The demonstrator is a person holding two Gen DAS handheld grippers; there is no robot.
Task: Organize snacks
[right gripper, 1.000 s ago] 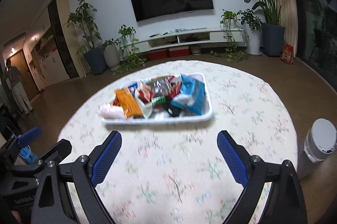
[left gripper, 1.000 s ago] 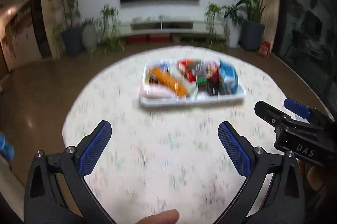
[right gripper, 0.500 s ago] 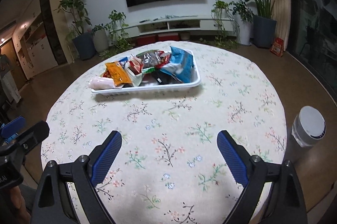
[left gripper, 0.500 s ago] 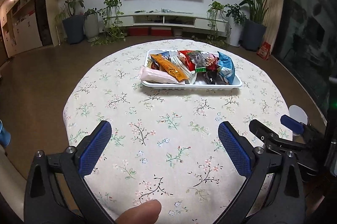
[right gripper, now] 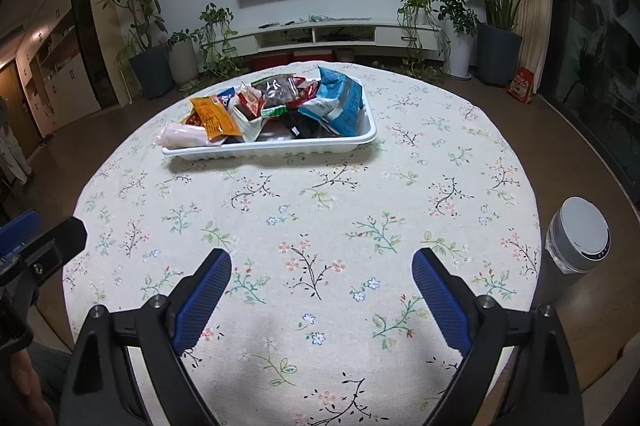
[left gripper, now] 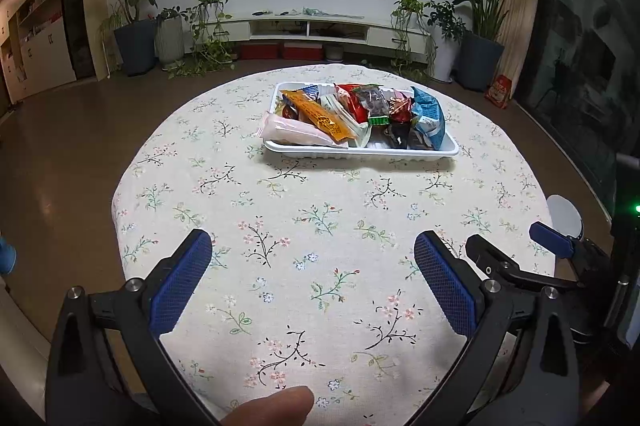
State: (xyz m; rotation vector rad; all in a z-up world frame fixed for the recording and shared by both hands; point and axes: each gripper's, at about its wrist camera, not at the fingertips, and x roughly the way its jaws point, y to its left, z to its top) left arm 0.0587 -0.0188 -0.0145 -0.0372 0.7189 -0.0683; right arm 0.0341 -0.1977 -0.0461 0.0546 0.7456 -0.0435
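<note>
Both tools are held low over the near edge of the round table [left gripper: 500, 162], side by side. Left gripper [left gripper: 312, 282]: jaws spread wide, nothing between the pads. Right gripper [right gripper: 322, 290]: likewise spread and empty.

Task items: one white tray [left gripper: 360, 149] well ahead of both tools, on the far half of the cloth, slightly left of the right tool's axis. Snacks are heaped in it, overlapping.

Count (visible): 1 tray; 1 orange packet [left gripper: 316, 114]; 1 pink pouch [left gripper: 296, 132], overhanging the tray's left end; 1 blue bag [left gripper: 430, 114] at the right end; several red and dark wrappers mid-pile, number not resolvable.

1 grey canister [right gripper: 578, 240] stands off the table, right of the right tool.

Risks (judgement):
- Packets overlap, so closing on one may drag a neighbour out.
- The overhanging pink pouch may slide off if the tray is nudged.
- The light tray may skid on the cloth.
- Crinkly film may slip from the pads.
</note>
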